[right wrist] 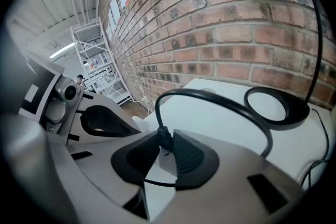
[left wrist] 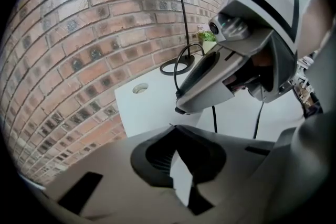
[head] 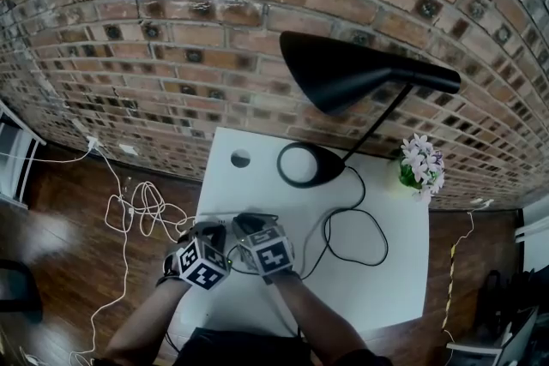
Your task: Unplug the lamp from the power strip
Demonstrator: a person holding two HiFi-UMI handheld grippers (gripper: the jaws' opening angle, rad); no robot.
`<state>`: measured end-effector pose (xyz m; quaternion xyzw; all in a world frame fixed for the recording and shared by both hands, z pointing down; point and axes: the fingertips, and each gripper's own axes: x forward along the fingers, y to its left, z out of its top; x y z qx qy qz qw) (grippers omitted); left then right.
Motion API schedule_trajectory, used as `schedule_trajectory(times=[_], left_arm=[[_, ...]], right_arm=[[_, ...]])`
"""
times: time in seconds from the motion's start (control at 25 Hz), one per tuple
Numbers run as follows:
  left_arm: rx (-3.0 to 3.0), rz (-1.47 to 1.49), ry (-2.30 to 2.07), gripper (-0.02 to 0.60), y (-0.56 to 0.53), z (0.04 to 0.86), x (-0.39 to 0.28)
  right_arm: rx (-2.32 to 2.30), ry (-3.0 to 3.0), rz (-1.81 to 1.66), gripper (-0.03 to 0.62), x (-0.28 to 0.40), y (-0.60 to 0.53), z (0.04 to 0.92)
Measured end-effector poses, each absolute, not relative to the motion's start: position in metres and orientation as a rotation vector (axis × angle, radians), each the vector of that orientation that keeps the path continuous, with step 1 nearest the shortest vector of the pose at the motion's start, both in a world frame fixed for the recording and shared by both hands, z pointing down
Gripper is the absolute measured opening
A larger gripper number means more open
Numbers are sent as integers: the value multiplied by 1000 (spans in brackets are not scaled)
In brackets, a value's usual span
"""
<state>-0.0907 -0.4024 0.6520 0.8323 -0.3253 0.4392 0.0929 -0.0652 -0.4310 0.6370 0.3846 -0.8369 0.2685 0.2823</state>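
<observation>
Lamp [head: 343, 73] on white table [head: 390, 274] | brick wall [head: 214, 30] behind | wood floor [head: 69, 201]

Black cone-shade lamp [head: 343, 71] upright on ring base, white table [head: 390, 287]; cord [right wrist: 200, 91] arcs to plug [right wrist: 164, 135], pinched in right gripper [right wrist: 166, 140].

On the white worktop [head: 390, 274], the black desk lamp [head: 310, 165] stands before the brick wall [head: 206, 56], potted pink flowers [head: 421, 166] at its right.
</observation>
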Motion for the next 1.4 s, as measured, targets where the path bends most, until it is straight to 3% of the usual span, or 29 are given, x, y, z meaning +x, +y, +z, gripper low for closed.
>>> schedule_trajectory(times=[0.44, 0.76, 1.0, 1.12, 1.4], left_arm=[[2469, 1319, -975, 14, -403, 653, -92], [2469, 1344, -1001, 14, -404, 652, -90], [2470, 1338, -991, 14, -405, 652, -92], [2466, 1334, -996, 14, -404, 653, -94], [2453, 1289, -979, 14, -406, 652, -92]], right_arm=[[990, -2215, 389, 87, -75, -433, 636], [1103, -2283, 525, 78, -70, -432, 631], [1266, -2471, 847, 83, -61, -459, 593], [1160, -2448, 601, 84, -70, -467, 578], [1164, -2404, 516, 84, -63, -457, 575]])
